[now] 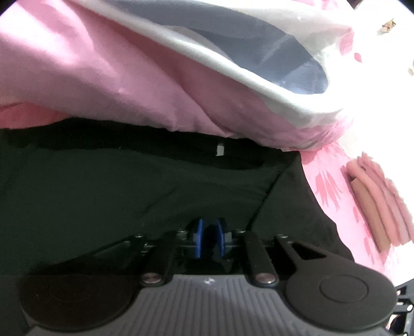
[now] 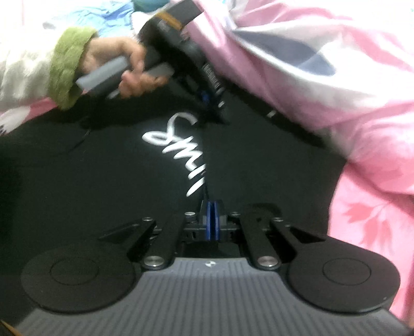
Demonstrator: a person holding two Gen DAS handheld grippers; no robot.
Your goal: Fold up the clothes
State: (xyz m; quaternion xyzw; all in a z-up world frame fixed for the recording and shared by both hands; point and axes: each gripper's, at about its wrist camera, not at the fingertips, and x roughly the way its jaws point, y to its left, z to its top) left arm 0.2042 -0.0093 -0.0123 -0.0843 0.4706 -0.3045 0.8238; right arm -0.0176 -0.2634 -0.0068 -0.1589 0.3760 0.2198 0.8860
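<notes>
A black cloth shirt (image 2: 103, 175) with white curly writing (image 2: 178, 144) on it lies spread out on a bed. The bed has a pink sheet with darker pink flowers (image 2: 372, 214). The shirt covers most of the middle of the bed, and the flowered sheet shows along its right side.

A big pink and white blanket with a grey-blue patch (image 1: 145, 77) is bunched up along the far edge of the shirt and hangs a little over it. The shirt's neck opening, with a small white tag (image 1: 220, 150), sits just below the blanket.

The right gripper (image 2: 212, 219) has blue pads, and they are pressed tight together on a pinch of the black shirt near the last letters of the writing.

The left gripper (image 1: 209, 237) points down at the shirt. Its blue pads stand close, with only a narrow gap. Dark cloth seems to sit in the gap, but I cannot tell if the pads squeeze it.

A person's hand (image 2: 124, 69) with a green knitted cuff (image 2: 69, 64) holds that gripper's grey handle near the far left side of the shirt.

Far off, in the top left corner, some light blue cloth (image 2: 103, 15) lies blurry.
</notes>
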